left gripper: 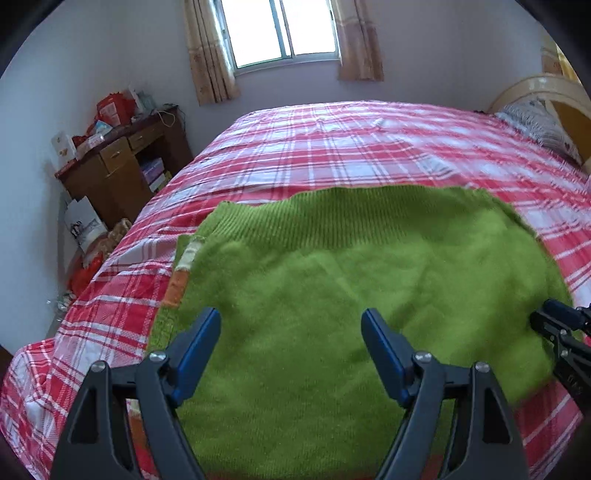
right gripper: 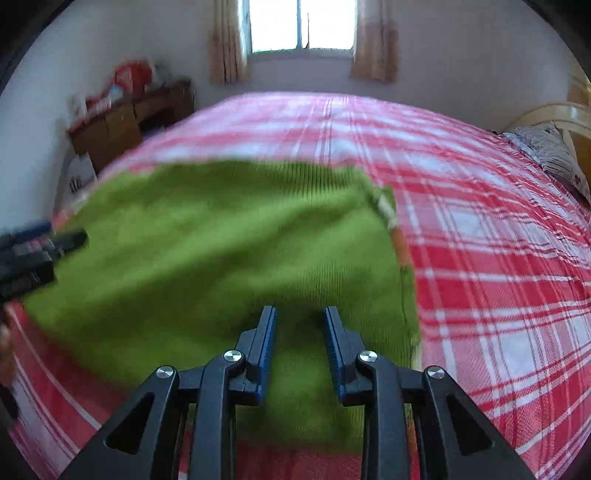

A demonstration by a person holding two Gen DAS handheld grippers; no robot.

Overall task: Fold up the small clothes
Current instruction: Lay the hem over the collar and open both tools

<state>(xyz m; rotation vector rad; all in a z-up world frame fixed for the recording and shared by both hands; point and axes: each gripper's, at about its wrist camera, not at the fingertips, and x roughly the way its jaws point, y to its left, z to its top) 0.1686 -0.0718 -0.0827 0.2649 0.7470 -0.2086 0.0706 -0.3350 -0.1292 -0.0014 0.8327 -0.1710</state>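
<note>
A small green knit sweater (left gripper: 332,280) lies spread flat on the bed, its ribbed hem toward the far side, with an orange and cream striped patch at its left edge. It also shows in the right wrist view (right gripper: 221,251), which is blurred. My left gripper (left gripper: 291,321) is wide open just above the sweater's near part, holding nothing. My right gripper (right gripper: 300,314) is partly open above the sweater's near right part, holding nothing. It also shows at the right edge of the left wrist view (left gripper: 546,317).
The bed has a red and white plaid cover (left gripper: 351,147). A pillow (left gripper: 539,125) and yellow headboard (left gripper: 561,92) are at the right. A cluttered brown desk (left gripper: 122,162) and bags on the floor stand left of the bed. A window (left gripper: 280,29) is in the far wall.
</note>
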